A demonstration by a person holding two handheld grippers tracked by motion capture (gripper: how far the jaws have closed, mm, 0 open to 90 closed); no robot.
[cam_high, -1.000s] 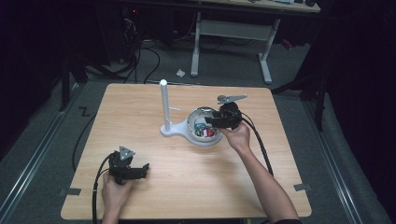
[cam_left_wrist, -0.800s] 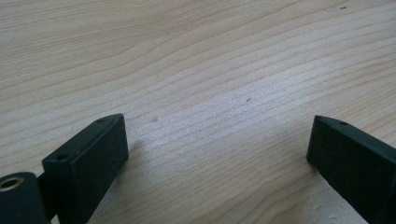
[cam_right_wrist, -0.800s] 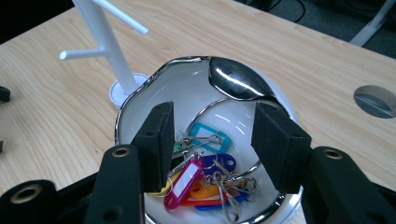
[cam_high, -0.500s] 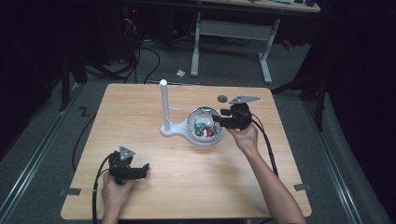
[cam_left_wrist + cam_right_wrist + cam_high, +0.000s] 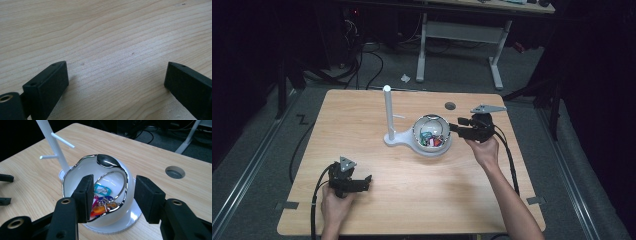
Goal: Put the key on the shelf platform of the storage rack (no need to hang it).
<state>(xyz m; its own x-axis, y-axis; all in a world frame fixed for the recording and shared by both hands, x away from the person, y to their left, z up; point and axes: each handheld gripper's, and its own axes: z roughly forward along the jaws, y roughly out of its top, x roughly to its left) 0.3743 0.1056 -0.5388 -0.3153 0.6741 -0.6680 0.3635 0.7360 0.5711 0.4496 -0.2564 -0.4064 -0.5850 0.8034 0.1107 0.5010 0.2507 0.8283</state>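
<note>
Left gripper rests low with jaws wide apart; right gripper held level, jaws half-open

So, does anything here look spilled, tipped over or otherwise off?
Nothing stands out. The white bowl sits upright on its base with the coloured key tags inside, none on the table. The white peg stand is upright beside it. Both grippers are empty.

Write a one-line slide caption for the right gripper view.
Right gripper open before a white bowl of colourful key tags, beside a white peg stand.
</note>
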